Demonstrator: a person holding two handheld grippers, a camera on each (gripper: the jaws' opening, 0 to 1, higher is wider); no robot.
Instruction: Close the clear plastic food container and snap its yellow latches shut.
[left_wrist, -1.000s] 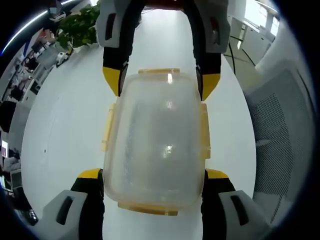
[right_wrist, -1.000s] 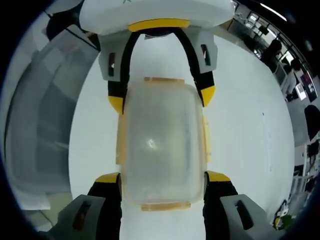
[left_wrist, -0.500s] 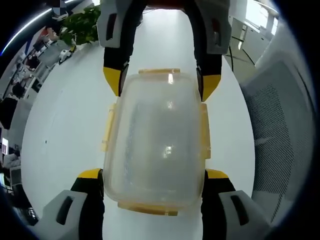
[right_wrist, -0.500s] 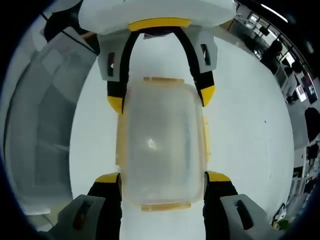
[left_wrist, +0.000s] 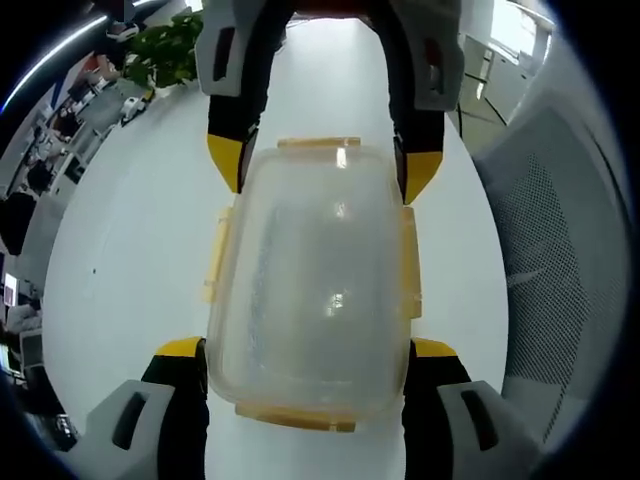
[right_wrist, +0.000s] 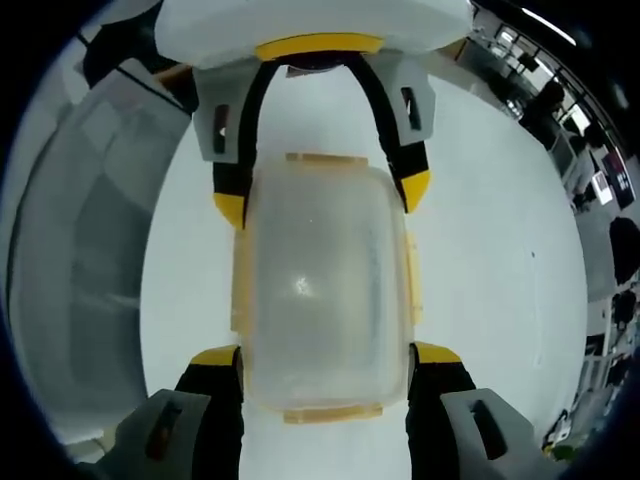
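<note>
No brand, label or readable writing shows on anything. A clear plastic food container with its lid on lies on a white table, held from opposite ends by two yellow-tipped grippers. In the left gripper view, the left gripper rises from the bottom with its two jaws pressed against the container's near sides, clamping it, while the right gripper comes in from the top and grips the far end. In the right gripper view, the container sits the same way between the right gripper below and the left gripper above. Yellow latches line the container's long sides and ends. A green plant stands at the table's far edge.
</note>
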